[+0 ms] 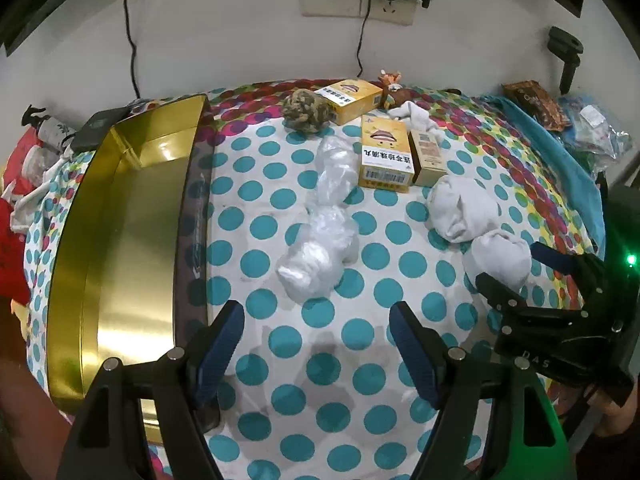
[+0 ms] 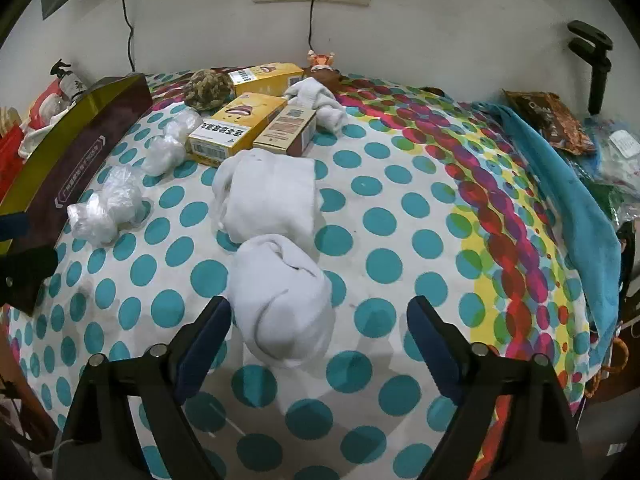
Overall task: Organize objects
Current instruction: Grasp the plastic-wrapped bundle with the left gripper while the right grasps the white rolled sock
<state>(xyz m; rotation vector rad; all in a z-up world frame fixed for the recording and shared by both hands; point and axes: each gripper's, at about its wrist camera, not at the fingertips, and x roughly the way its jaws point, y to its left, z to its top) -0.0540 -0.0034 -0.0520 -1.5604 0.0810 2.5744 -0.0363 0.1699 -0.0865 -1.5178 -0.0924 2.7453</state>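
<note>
A gold box [image 1: 120, 216] lies open and empty at the left of the dotted cloth; its dark side shows in the right wrist view [image 2: 76, 160]. My left gripper [image 1: 318, 350] is open and empty over the cloth, just short of a crumpled clear plastic bag [image 1: 316, 256]. My right gripper [image 2: 320, 340] is open around the near white rolled sock [image 2: 284, 304], its jaws apart from it; it also shows in the left wrist view [image 1: 516, 268]. A second white sock roll [image 2: 268, 196] lies behind. Two yellow boxes [image 1: 384, 154] [image 1: 352, 98] and a tan box [image 1: 428, 156] stand further back.
A second plastic bag [image 1: 336, 168], a camouflage sock ball [image 1: 304, 110], a loose white sock [image 1: 416, 116] and a small toy [image 1: 392, 84] lie near the back wall. A blue towel [image 2: 560, 184] and snack packets [image 2: 548, 120] are at the right. Cables hang from a wall socket.
</note>
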